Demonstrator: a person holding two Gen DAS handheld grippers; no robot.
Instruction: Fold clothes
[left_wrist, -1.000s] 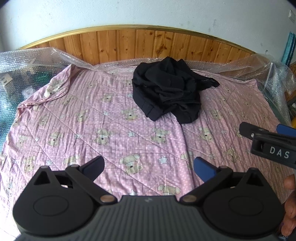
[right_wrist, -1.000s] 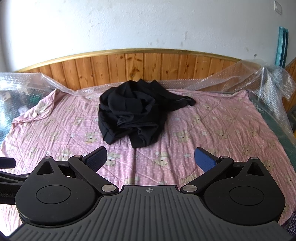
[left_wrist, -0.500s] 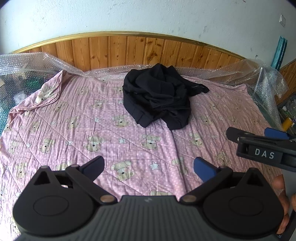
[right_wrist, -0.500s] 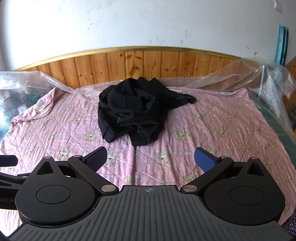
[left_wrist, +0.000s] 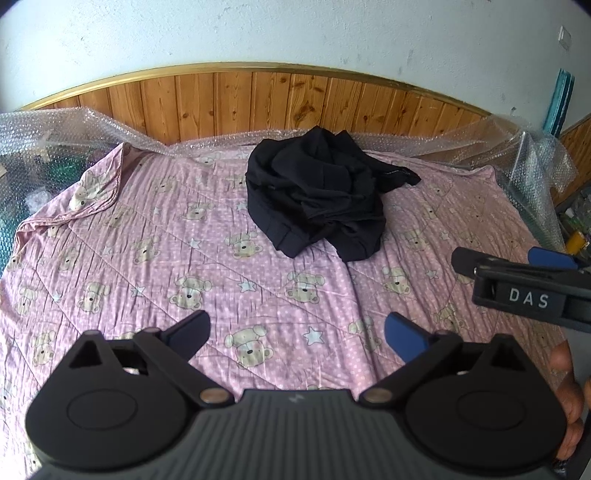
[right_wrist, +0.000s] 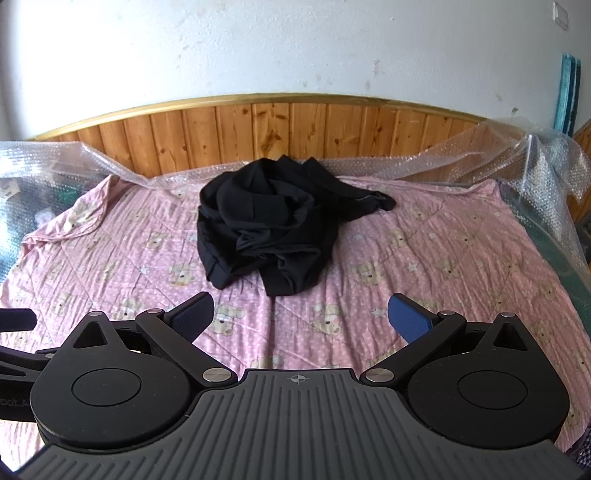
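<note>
— Toward the headboard edge of the pink quilt (left_wrist: 155, 236)?
— Black garment (left_wrist: 317, 206), lying crumpled, untouched.
— Tongs?
— Left gripper (left_wrist: 297, 332) and right gripper (right_wrist: 301, 317) both hovering, jaws gaping apart, holding nothing.

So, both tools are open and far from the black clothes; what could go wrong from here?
1. The black clothes lie in a tangled heap, so a tool may pinch several layers and lift the whole bundle.
2. The pink bedsheet under it is loose and wrinkled; a low pinch could catch it too.
3. The left tool and right tool stand close together and might collide.
</note>
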